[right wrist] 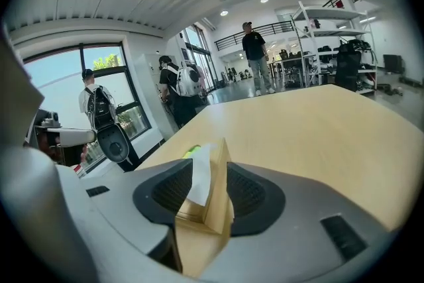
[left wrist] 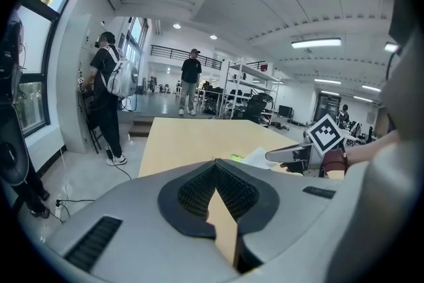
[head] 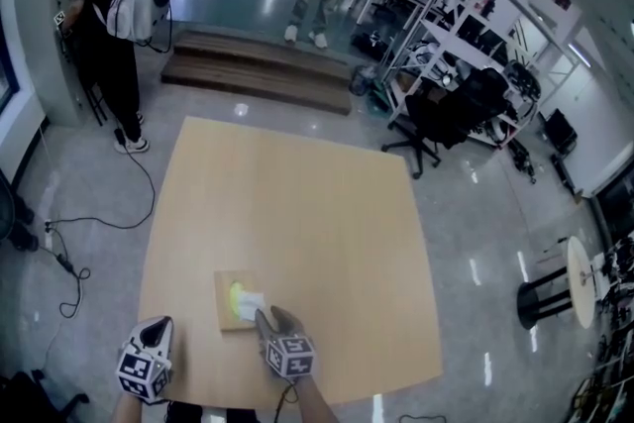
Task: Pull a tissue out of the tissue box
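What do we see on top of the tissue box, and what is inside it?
A white tissue sticks up from the top of the tissue box, beside a yellow-green patch. Anything else inside is hidden by the box itself.

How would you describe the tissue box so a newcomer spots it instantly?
Find the big pale wooden table. Near its near edge, by the right claw, lies a flat tan tissue box. It's the only thing on the table, with a white tissue poking out beside a yellow-green patch.

tan tissue box (head: 226, 314) with white tissue (head: 251, 304)
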Available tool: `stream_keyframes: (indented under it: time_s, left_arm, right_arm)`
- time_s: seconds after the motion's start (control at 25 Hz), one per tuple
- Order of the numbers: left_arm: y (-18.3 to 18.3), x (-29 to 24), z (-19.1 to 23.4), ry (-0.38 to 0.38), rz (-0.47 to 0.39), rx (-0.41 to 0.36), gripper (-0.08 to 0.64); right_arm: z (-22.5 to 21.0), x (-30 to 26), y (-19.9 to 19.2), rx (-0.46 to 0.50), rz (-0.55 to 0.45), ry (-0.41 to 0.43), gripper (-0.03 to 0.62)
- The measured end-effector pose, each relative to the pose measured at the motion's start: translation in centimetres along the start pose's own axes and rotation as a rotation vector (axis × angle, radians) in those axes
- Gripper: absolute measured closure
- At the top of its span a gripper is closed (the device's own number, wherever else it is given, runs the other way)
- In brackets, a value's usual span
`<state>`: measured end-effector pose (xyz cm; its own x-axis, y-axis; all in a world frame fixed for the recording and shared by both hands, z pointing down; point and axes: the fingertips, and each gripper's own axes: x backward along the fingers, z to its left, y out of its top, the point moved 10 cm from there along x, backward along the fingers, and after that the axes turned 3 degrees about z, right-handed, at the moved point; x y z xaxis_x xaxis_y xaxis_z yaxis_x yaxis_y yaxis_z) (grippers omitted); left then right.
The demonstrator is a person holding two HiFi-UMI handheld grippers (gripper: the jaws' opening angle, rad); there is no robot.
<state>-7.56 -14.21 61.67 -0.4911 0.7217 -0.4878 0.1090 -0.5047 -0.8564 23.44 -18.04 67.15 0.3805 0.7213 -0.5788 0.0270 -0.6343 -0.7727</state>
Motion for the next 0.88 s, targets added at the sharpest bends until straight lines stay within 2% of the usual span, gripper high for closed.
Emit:
stream_keyframes:
  time_s: [0.36, 0.52, 0.6, 0.72, 0.88]
  left_arm:
    - [-0.01, 0.34, 0.57, 0.012, -0.005, 0.003, 0.552]
    - [0.00, 0.24, 0.80, 0.012, -0.001, 0.004, 0.552]
    - [-0.10, 0.18, 0.77, 0.012, 0.000, 0.003, 0.552]
    - [-0.09, 0.06, 0.66, 0.013, -0.001, 0.002, 0.552]
    - [0.35, -0.02, 0.67, 0.013, -0.003, 0.001, 0.552]
  right_arm:
    - [0.37, -0.67, -0.03, -0.008, 0.015, 0.022, 0.438]
    - [0.44, -0.84, -0.05, 0.004, 0.027, 0.012, 0.479]
    - [0.36, -0.83, -0.17, 0.006, 0.030, 0.001, 0.530]
    - [0.17, -0.74, -0.21, 0.009, 0.034, -0.006, 0.540]
    - [0.16, -0.56, 0.20, 0.014, 0.034, -0.015, 0.589]
